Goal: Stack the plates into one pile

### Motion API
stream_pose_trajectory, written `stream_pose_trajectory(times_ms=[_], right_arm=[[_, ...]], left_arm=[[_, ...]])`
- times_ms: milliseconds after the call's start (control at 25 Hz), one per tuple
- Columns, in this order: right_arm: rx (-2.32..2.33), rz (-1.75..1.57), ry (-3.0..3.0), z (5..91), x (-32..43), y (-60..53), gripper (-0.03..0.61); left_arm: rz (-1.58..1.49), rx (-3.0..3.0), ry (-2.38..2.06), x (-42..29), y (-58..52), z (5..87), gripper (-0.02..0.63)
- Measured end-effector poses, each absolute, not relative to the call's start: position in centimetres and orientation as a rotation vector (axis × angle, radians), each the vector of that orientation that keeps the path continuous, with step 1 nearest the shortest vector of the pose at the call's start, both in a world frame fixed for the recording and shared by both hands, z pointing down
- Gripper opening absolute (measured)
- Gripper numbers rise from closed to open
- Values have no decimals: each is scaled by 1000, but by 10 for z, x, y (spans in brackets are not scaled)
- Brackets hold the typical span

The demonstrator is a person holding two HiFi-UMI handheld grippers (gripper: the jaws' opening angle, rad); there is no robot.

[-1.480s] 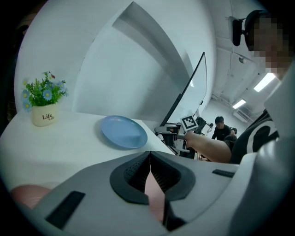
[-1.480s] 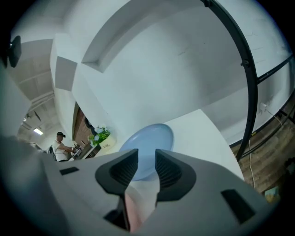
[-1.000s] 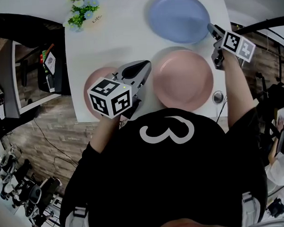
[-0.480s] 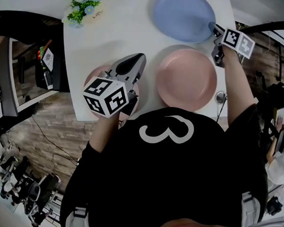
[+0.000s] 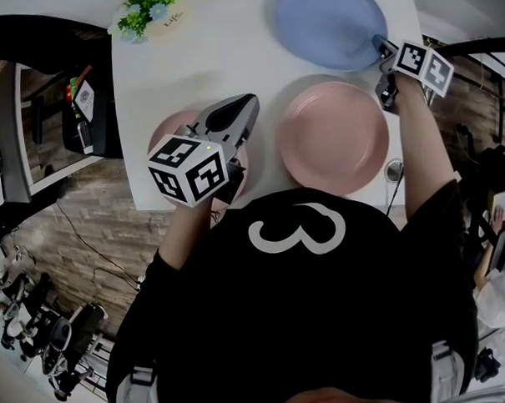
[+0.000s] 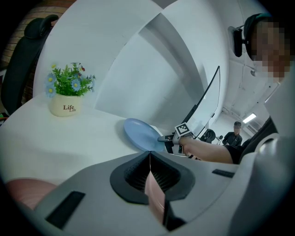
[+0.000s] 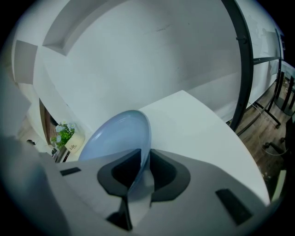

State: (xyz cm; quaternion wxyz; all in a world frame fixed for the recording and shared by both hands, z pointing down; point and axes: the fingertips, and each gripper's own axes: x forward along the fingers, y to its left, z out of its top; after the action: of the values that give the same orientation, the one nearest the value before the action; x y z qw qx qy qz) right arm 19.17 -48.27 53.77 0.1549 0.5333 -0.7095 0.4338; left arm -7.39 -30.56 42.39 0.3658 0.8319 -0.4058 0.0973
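Note:
Three plates lie on the white table [image 5: 196,65]: a blue plate [image 5: 328,22] at the far side, a large pink plate [image 5: 333,134] in front of it, and a small pink plate [image 5: 167,129] at the left. My right gripper [image 5: 377,42] has just been closing and is shut on the blue plate's [image 7: 117,136] near right rim, which runs between its jaws. My left gripper [image 5: 250,103] hovers over the small pink plate, jaws together at the tips [image 6: 150,159]. Only a pink sliver shows through the slit below the tips.
A small pot of flowers [image 5: 148,9] stands at the table's far left corner. The table's right edge runs just beside the right gripper. A dark desk and chairs [image 5: 56,105] stand left of the table. A person [image 6: 236,133] stands far off.
My left gripper has shifted a little to the left, over the small pink plate. My right gripper has stayed at the blue plate's rim and dipped slightly.

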Motion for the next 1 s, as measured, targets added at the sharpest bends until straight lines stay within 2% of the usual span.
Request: stream_pose_trajectory(times_ms=[400,1000], right_arm=[[1604,1360,-1997,541,199,-486,38],[1651,1353,-2050,530,199,-489,32]], left_arm=[[261,2125,-1047,-77,-298,426,16],[278,2111,-1065,-81,-290,429,15]])
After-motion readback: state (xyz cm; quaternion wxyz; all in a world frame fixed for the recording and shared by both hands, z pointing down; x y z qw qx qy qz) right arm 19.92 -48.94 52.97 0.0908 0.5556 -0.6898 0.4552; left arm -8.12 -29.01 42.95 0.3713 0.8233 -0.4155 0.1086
